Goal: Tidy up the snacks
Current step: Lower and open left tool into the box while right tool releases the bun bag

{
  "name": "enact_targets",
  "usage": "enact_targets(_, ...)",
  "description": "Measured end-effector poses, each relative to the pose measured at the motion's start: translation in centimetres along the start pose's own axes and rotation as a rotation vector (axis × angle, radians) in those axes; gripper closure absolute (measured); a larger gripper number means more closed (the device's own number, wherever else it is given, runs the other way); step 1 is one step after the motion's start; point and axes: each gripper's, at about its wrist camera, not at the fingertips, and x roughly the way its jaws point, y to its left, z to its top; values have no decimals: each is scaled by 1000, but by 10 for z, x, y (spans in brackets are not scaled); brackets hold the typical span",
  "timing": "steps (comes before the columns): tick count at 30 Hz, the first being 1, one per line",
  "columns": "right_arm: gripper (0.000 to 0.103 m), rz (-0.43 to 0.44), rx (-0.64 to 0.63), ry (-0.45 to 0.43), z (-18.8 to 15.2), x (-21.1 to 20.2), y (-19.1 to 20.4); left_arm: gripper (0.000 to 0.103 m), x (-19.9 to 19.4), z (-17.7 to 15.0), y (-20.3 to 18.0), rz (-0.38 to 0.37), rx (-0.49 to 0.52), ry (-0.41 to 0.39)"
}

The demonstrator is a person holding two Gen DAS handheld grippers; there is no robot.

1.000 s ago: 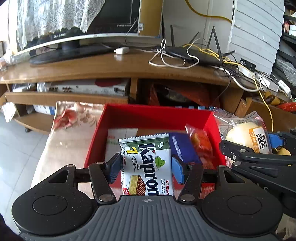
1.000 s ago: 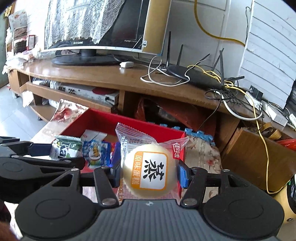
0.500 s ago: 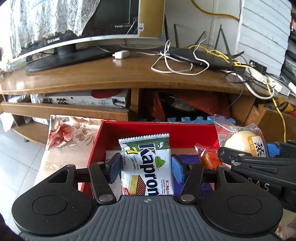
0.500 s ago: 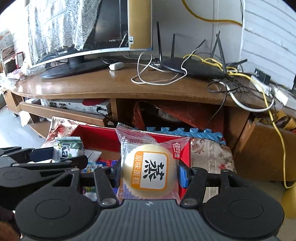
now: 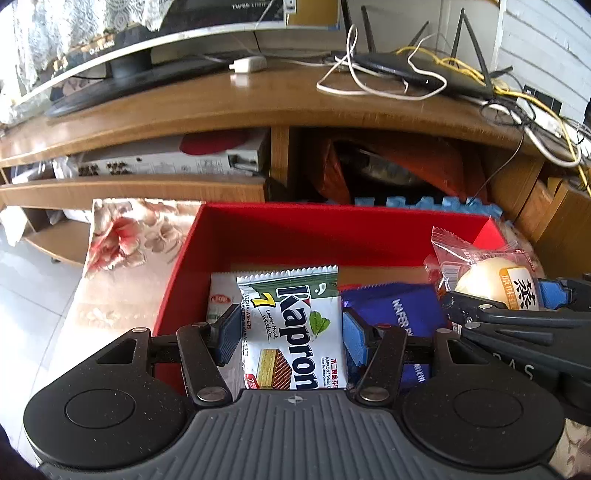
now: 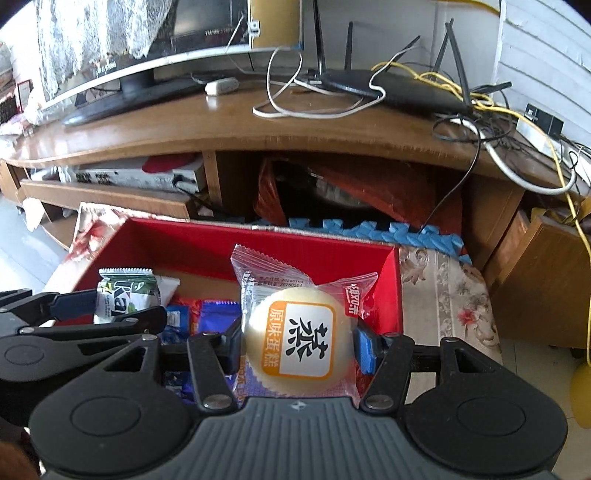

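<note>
Box point(image 5: 295, 236) is bright red. Wafer pack point(image 5: 295, 328) is white and green, the cloth point(image 6: 454, 295) beige with reddish flowers.

This is a home living room. A long wooden TV stand point(image 6: 229, 129) runs across the back, carrying a flat-screen television point(image 6: 192, 33) partly draped with a white lace cloth point(image 6: 92, 40), and a black router point(image 6: 391, 88) with upright antennas amid tangled white and yellow cables point(image 6: 517, 155). A set-top box point(image 5: 177, 160) sits on the shelf below. Pale floor tiles point(image 5: 26, 295) show at the left, and a floral cloth point(image 5: 125, 236) lies under a red box point(image 5: 332, 229) of packaged snacks.
</note>
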Motion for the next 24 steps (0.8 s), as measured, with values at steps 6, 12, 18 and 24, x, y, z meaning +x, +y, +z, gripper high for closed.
enact_targets(6, 50, 10, 0, 30, -2, 8, 0, 39, 4, -2, 0, 6, 4, 22)
enact_targets(12, 50, 10, 3, 41, -4, 11, -1, 38, 4, -3, 0, 3, 4, 31)
enact_targets(18, 48, 7, -2, 32, -3, 10, -1, 33, 1, -3, 2, 15, 8, 19)
enact_targets(24, 46, -2, -9, 22, -4, 7, -2, 28, -4, -4, 4, 23, 9, 12)
